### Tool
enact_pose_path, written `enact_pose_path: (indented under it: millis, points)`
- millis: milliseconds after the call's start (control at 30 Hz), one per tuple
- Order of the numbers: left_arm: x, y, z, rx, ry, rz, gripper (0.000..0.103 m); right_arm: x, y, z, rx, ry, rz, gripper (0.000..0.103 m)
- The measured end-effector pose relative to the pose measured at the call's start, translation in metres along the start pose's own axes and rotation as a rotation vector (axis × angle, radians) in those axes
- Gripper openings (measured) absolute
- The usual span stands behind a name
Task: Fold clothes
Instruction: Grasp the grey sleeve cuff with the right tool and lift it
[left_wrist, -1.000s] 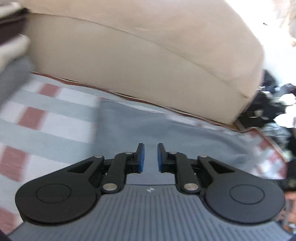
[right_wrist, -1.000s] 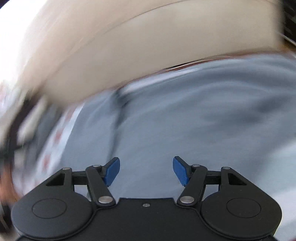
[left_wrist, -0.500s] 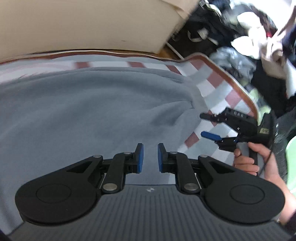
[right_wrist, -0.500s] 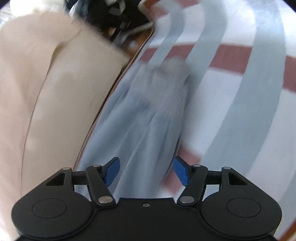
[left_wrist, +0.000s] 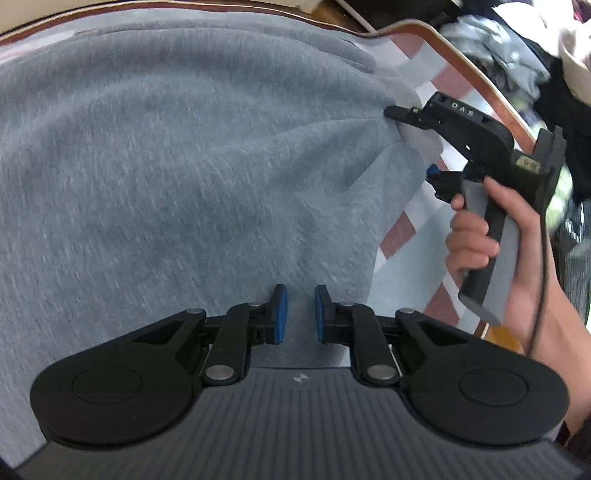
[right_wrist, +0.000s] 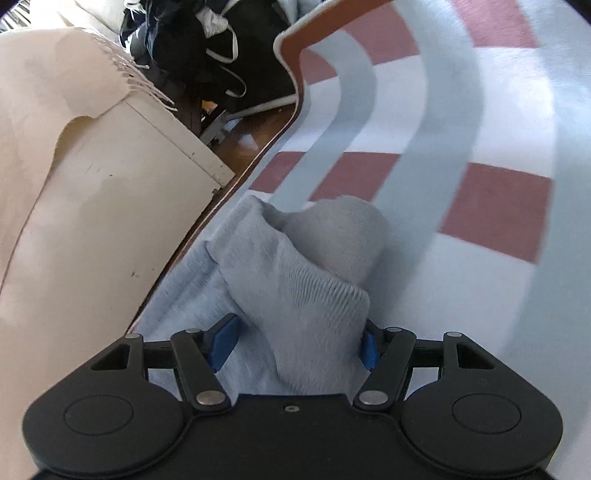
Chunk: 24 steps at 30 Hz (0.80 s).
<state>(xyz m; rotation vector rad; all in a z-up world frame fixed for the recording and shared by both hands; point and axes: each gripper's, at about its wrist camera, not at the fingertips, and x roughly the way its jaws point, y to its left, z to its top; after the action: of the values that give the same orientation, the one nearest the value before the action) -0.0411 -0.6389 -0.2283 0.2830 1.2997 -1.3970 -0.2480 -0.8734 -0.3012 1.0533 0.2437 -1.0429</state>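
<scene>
Sweatshirt (left_wrist: 166, 166) is grey and lies spread on the striped rug (left_wrist: 417, 266) on the floor, with a beige sofa base along its far edge.

Left wrist view: your left gripper (left_wrist: 297, 314) hovers over the near part of the cloth, jaws almost together with only a narrow slot and nothing between the pads. Risk: if you go down like that you pinch nothing, or only skim the nap, and that side stays flat while the other lifts, so the fold goes skewed. Open up before you descend. Your right gripper (left_wrist: 413, 144) sits at the right-hand corner of the garment, and the fabric there is bunched into radiating creases. One finger rests on top; the lower blue pad shows below the bunch. Pull from here and those creases get folded in.

Right wrist view: right gripper (right_wrist: 295, 349) is closing around a ribbed cuff (right_wrist: 306, 302), which sits between the pads; the right pad looks to be touching the rib, the left pad still stands clear. The grip isn't made yet, in my read. Risks: the cuff is a thick roll, so the pads may catch only the outer layer and the rest slips out on lift. The rounded lump of fabric (right_wrist: 343, 236) beyond the cuff could drag along. The rug's brown border (right_wrist: 288, 110) and the sofa (right_wrist: 92, 206) are near, so a wide swing may snag.
</scene>
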Motion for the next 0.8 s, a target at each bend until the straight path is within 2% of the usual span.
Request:
enact_pose_path:
  millis: [33, 67, 100, 200, 267, 300, 400, 533, 633, 700, 800]
  points:
    - [0.000, -0.001, -0.003, -0.002, -0.010, -0.004, 0.014, 0.001, 0.004, 0.003, -0.012, 0.004, 0.005, 0.036]
    - [0.000, -0.002, -0.007, -0.005, -0.020, -0.008, 0.014, 0.000, 0.008, 0.006, -0.033, 0.003, 0.009, 0.023]
    - [-0.001, -0.004, -0.010, -0.001, -0.028, -0.008, 0.014, -0.006, 0.017, 0.007, -0.098, -0.017, 0.005, 0.020]
    - [-0.004, -0.001, -0.009, -0.004, -0.014, -0.024, 0.014, -0.032, 0.058, -0.004, -0.356, -0.092, -0.023, 0.018]
    - [-0.010, 0.006, -0.008, -0.034, 0.002, -0.045, 0.014, -0.050, 0.090, -0.017, -0.532, -0.138, -0.034, 0.017]
    - [-0.019, 0.012, -0.006, -0.065, -0.014, -0.038, 0.014, -0.057, 0.108, -0.027, -0.626, -0.160, -0.033, 0.017]
    - [-0.064, 0.039, -0.005, -0.171, -0.150, -0.017, 0.014, -0.072, 0.158, -0.064, -0.903, -0.187, -0.029, 0.017]
    - [-0.114, 0.083, -0.002, -0.285, -0.248, -0.015, 0.014, -0.085, 0.211, -0.124, -1.177, -0.160, 0.038, 0.017]
    - [-0.140, 0.107, 0.000, -0.299, -0.301, 0.032, 0.014, -0.088, 0.228, -0.171, -1.275, -0.071, 0.122, 0.017]
    - [-0.144, 0.115, -0.003, -0.322, -0.310, 0.053, 0.014, -0.072, 0.227, -0.202, -1.323, 0.053, 0.155, 0.017]
    - [-0.141, 0.119, -0.013, -0.347, -0.302, 0.067, 0.014, -0.039, 0.212, -0.244, -1.427, 0.208, 0.106, 0.017]
